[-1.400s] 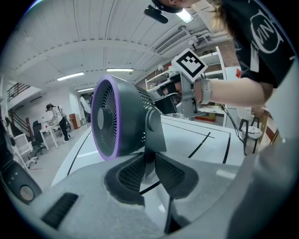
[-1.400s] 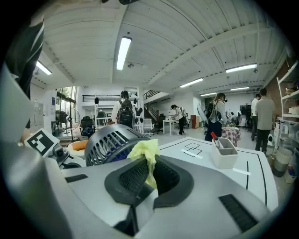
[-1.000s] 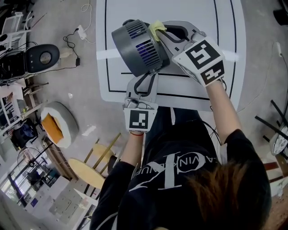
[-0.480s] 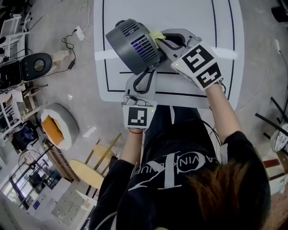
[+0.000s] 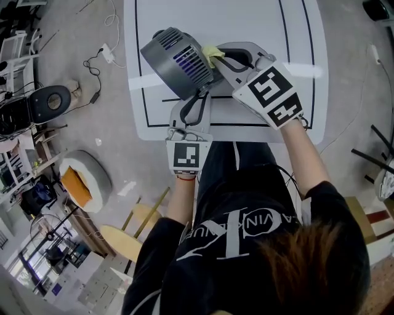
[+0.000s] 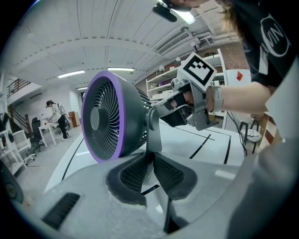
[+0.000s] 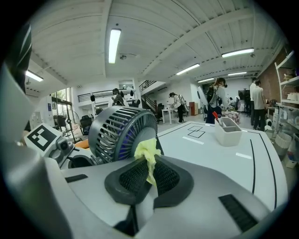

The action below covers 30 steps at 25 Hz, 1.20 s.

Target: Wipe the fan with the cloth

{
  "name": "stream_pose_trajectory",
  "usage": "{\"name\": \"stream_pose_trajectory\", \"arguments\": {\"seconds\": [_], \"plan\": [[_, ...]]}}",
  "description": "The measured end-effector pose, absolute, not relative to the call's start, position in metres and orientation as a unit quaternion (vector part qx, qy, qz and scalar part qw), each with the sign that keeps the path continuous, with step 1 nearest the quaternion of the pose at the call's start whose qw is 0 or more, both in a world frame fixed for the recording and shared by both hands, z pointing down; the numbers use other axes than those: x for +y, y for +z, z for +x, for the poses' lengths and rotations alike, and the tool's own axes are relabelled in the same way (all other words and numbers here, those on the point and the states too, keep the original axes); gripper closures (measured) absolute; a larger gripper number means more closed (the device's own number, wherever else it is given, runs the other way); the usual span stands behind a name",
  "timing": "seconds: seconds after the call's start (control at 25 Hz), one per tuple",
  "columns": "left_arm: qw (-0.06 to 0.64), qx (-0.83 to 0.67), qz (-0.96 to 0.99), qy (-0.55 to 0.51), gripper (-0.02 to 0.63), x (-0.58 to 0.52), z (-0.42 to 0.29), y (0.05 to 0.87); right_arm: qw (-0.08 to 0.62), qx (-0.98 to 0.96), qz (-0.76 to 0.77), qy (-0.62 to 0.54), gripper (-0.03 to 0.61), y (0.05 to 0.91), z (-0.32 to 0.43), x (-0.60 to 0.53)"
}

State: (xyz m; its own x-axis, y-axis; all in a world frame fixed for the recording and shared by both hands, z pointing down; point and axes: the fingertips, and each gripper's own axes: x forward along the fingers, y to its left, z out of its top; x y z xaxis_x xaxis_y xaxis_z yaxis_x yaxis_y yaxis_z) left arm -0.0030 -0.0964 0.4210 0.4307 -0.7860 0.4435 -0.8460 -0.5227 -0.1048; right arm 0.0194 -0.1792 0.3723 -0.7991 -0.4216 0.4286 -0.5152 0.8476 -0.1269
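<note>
Right gripper view: tongs (image 7: 148,164) pinch cloth (image 7: 146,150) against fan (image 7: 117,131).

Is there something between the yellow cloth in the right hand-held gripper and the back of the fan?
Nothing visible stands between them. The right hand-held gripper pinches the cloth, and the upper end of the cloth lies against the rear grille of the fan, or very near it.

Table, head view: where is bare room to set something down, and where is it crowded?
Bare: the table beyond the fan, and its right strip past the right gripper. Crowded: the near left, where the left gripper, its jaws just closing on the fan's stand, and the cloth meet.
</note>
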Motion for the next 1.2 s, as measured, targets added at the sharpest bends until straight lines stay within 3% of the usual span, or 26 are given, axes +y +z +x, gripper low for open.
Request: {"name": "stream_pose_trajectory", "arguments": {"seconds": [0.68, 0.92, 1.2], "plan": [[0.079, -0.506, 0.833, 0.212, 0.552, -0.101, -0.016, 0.427, 0.127, -0.935, 0.287, 0.166, 0.554, 0.352, 0.025, -0.171], [0.085, -0.535, 0.824, 0.166, 0.603, -0.086, -0.015, 0.399, 0.077, -0.931, 0.311, 0.175, 0.552, 0.315, 0.054, -0.163], [0.06, -0.528, 0.833, 0.154, 0.603, -0.066, -0.026, 0.386, 0.087, -0.927, 0.334, 0.147, 0.552, 0.303, 0.06, -0.136]]}}
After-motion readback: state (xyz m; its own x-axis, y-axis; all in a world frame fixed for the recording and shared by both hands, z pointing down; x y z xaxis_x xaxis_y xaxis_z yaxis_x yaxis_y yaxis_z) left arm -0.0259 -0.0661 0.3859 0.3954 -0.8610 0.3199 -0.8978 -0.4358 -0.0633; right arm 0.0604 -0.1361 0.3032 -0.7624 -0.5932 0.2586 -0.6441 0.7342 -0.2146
